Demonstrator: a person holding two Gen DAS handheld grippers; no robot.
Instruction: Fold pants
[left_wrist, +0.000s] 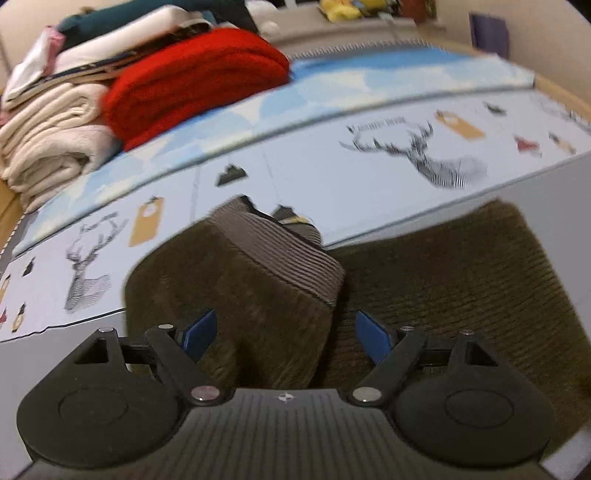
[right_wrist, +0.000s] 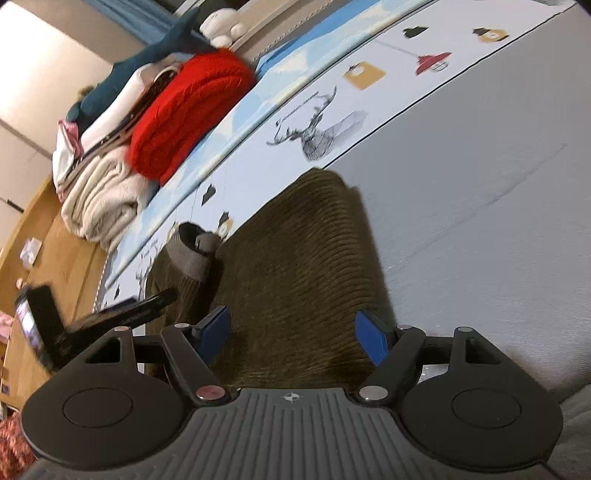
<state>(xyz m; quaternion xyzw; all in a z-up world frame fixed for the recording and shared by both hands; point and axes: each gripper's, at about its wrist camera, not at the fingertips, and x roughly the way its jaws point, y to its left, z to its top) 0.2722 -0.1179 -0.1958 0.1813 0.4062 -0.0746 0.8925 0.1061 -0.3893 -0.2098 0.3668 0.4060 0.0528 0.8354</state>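
Note:
The dark olive-brown corduroy pants (left_wrist: 424, 273) lie on the grey bed surface, with the grey ribbed waistband (left_wrist: 280, 251) folded up on the left part. My left gripper (left_wrist: 286, 334) is open, its blue pads (left_wrist: 199, 334) just above the fabric near the waistband fold. In the right wrist view the pants (right_wrist: 303, 266) stretch ahead with the waistband (right_wrist: 192, 254) at the far left. My right gripper (right_wrist: 293, 334) is open over the near edge of the pants, holding nothing. The left gripper's black body (right_wrist: 110, 317) shows at the left.
A printed sheet with deer drawings (left_wrist: 436, 158) borders the grey surface (right_wrist: 480, 221). A stack of folded clothes, red knit (left_wrist: 192, 92) and cream blankets (left_wrist: 48, 147), sits at the far left. A wooden floor (right_wrist: 48, 258) lies beyond the bed edge.

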